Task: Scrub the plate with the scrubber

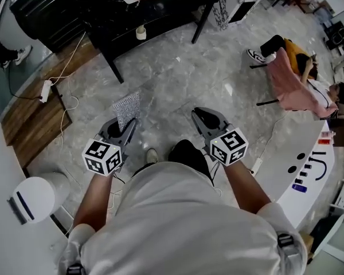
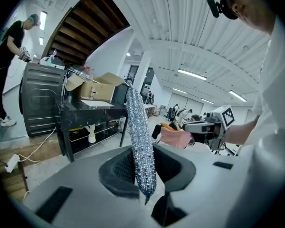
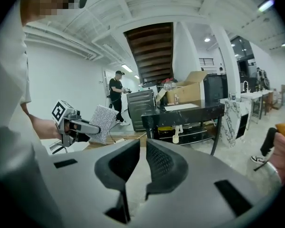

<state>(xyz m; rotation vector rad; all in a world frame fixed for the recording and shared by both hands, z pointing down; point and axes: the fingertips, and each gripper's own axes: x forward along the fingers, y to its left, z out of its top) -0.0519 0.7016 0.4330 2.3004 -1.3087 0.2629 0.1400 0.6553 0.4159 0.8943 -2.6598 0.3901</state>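
left claw (image 2: 141, 167) clamped on silver scrubber (image 2: 137, 122), held upright over the floor (image 1: 178, 79) | right claw (image 3: 142, 151) nearly together, holding nothing | no plate in any view | advice: find the plate first, steady it with the free claw, then press the scrubber's broad face flat

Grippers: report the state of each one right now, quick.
Left gripper: shut on the scrubber.
Right gripper: shut, holding nothing.
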